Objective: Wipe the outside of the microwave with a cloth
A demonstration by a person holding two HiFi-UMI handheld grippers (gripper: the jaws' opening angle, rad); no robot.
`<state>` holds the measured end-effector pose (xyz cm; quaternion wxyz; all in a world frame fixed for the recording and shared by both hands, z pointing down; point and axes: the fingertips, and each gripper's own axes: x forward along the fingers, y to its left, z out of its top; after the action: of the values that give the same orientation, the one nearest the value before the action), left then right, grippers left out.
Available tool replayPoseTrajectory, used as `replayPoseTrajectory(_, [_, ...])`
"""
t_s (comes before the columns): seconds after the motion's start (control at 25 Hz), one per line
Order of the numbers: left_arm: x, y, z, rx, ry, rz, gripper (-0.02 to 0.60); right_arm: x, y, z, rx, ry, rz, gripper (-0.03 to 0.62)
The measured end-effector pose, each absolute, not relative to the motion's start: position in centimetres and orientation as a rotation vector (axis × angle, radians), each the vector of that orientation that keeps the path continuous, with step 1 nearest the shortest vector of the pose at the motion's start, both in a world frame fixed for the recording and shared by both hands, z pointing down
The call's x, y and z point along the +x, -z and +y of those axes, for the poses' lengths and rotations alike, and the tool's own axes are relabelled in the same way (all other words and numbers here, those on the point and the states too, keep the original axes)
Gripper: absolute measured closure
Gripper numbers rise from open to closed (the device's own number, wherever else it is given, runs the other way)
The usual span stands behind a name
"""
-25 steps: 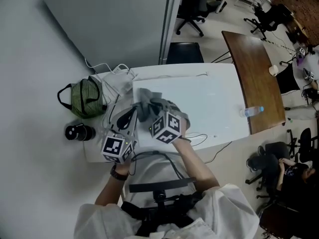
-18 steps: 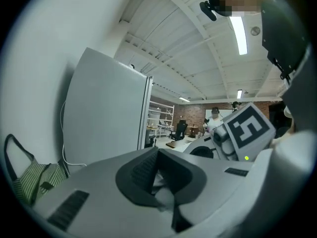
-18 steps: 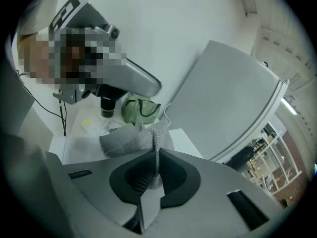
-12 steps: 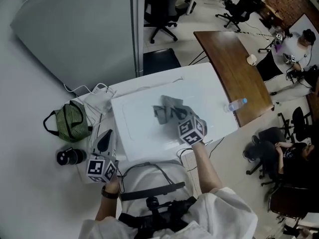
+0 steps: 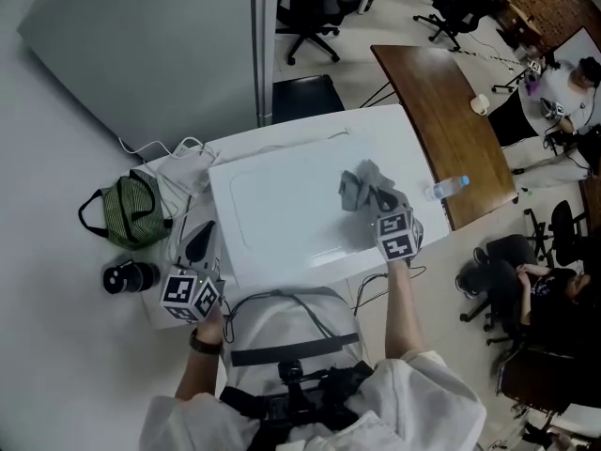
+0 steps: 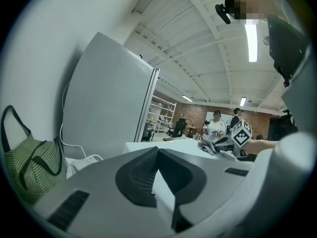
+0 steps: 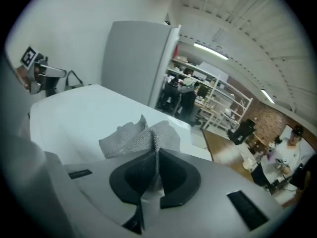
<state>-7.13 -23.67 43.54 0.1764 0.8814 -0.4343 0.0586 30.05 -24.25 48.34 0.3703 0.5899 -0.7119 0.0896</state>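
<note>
White microwave (image 5: pixel 272 216) top bears grey cloth (image 5: pixel 360 184) clamped in right hand-held gripper (image 7: pixel 157 158); left hand-held gripper (image 6: pixel 157 153) closed, empty.

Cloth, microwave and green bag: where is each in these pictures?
cloth (image 5: pixel 361 186), head view, its crumpled middle.
microwave (image 5: pixel 282 205), head view, bare white top panel.
green bag (image 5: pixel 130 210), head view, striped body.
</note>
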Motion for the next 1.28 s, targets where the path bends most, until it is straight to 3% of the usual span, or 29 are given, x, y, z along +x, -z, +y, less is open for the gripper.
replayPoseTrajectory(0.32, [-6.9, -43.8, -21.5, 2.45, -0.141, -1.268, 0.557, -0.7, -46.7, -19.9, 0.793, 0.028, -2.326, 0.565])
replayPoseTrajectory(0.48, [-7.6, -44.4, -20.1, 2.442, -0.216, -1.296, 0.557, -6.5, -47.7, -15.8, 0.575, 0.147, -2.375, 0.565])
replayPoseTrajectory(0.64, [-6.4, -45.3, -19.4, 2.446, -0.285, -1.291, 0.557, 0.4, -48.1, -17.5, 0.734, 0.149, -2.306, 0.565])
replayPoseTrajectory(0.92, [0.5, -45.3, -18.8, 2.457, -0.306, -1.237, 0.557, 30.2, -49.6, -20.4, 1.341, -0.079, -1.935, 0.565])
replayPoseTrajectory(1.04, [2.9, -44.9, -18.4, 2.445, -0.289, -1.256, 0.557, 38.9, -49.4, -19.2, 1.476, -0.125, -1.82, 0.565])
replayPoseTrajectory(1.16, [3.8, -44.6, -17.8, 2.411, -0.226, -1.304, 0.557, 40.6, -49.8, -18.6, 1.512, -0.126, -1.811, 0.565])
replayPoseTrajectory(1.28, [3.4, -43.9, -16.5, 2.384, -0.186, -1.348, 0.557, 35.9, -49.6, -17.9, 1.506, -0.131, -1.9, 0.565])
